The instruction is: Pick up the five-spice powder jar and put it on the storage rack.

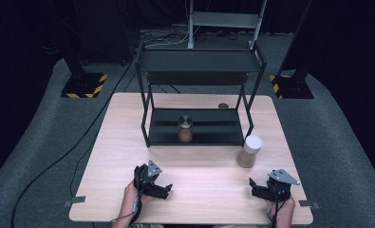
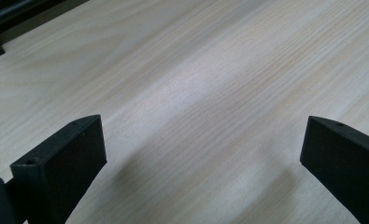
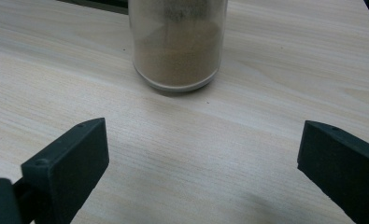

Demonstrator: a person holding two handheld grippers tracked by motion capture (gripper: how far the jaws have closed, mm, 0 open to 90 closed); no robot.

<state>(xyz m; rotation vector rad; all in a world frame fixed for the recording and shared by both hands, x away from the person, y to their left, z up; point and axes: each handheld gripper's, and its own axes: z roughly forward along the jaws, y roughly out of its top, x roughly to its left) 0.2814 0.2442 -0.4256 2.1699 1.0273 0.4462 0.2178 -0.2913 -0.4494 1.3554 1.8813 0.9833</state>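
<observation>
While both my jaws stand wide open and hold nothing, the white-lidded jar waits just ahead of my right gripper.

It stands upright on the table, near the shelf rack where a dark-lidded jar sits. I judge the clear wall smooth, slippery and maybe breakable, rather heavy with brown powder, so I would take it at mid-body. In the right gripper view its top is cut off. My left gripper hovers over bare wood.

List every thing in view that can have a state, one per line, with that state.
left gripper: open, empty, over bare table.
right gripper: open, empty, facing the white-lidded jar.
white-lidded jar: upright on the table, lid on, brown powder inside.
dark-lidded jar: upright on the rack's lower shelf, lid on.
rack: standing, top shelf bare.
</observation>
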